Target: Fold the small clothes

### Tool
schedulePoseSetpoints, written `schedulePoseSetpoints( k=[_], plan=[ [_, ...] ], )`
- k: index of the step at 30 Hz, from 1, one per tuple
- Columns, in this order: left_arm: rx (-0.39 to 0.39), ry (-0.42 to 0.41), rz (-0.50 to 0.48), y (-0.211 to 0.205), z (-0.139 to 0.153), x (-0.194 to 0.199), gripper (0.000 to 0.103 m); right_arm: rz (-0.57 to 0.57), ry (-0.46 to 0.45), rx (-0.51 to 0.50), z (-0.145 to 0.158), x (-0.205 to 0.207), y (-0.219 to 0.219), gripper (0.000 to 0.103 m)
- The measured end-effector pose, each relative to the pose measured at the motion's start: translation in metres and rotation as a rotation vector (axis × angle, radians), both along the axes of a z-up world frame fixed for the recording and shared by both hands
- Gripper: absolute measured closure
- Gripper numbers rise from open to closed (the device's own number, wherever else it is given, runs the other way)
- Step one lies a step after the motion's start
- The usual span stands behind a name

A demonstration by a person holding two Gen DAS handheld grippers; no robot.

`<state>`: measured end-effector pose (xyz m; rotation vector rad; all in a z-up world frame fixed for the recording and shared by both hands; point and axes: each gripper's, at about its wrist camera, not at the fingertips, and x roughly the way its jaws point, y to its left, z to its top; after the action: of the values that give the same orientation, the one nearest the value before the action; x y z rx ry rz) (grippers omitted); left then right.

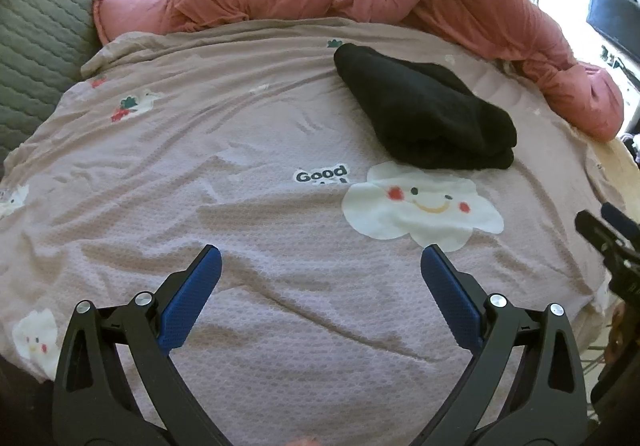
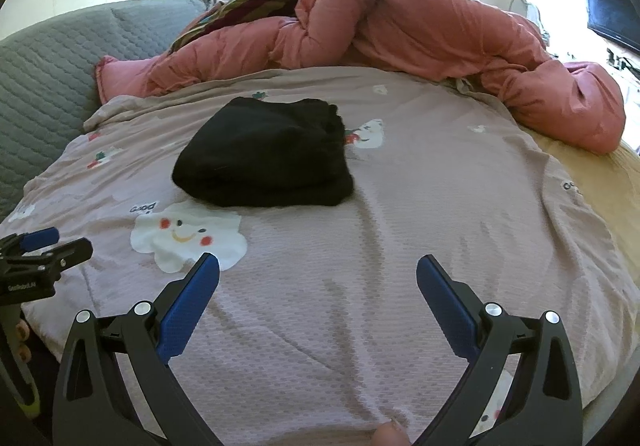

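Black garment [image 2: 264,154] is lying as a folded, stacked bundle on the mauve printed bedsheet [image 2: 400,230], just beyond the smiling cloud print [image 2: 188,236] and short of the pink duvet [image 2: 400,30]. Left gripper [image 1: 320,270] and right gripper [image 2: 318,278] are both hovering near the bed's front, jaws spread wide, holding nothing. Likely risks: pinching only the top layer would be undoing the stack, and catching the loose sheet would be dragging the bundle askew.

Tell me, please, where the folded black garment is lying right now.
The black garment lies on the mauve bedspread, just beyond the smiling cloud print and short of the pink duvet; neither hand-held gripper touches it.
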<state>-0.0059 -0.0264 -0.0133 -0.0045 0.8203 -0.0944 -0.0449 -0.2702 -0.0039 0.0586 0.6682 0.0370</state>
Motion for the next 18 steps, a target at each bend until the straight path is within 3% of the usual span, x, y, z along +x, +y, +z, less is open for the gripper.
schedulePoseSetpoints(
  k=[4,8,14,18],
  plan=[
    [-0.007,0.026,0.007,0.001,-0.003,0.004,0.010,-0.083,-0.003,-0.003,0.003,-0.003,-0.018,0.005],
    [-0.027,0.056,0.035,0.009,-0.007,0.008,0.010,-0.241,0.000,-0.023,0.004,-0.017,-0.059,0.005],
    [-0.105,0.043,0.075,0.042,0.001,0.018,0.010,-0.608,0.047,-0.041,0.000,-0.070,-0.170,0.005],
    [-0.117,0.095,0.171,0.095,0.000,0.047,0.010,-0.948,0.123,-0.090,-0.015,-0.132,-0.265,0.005]
  ],
)
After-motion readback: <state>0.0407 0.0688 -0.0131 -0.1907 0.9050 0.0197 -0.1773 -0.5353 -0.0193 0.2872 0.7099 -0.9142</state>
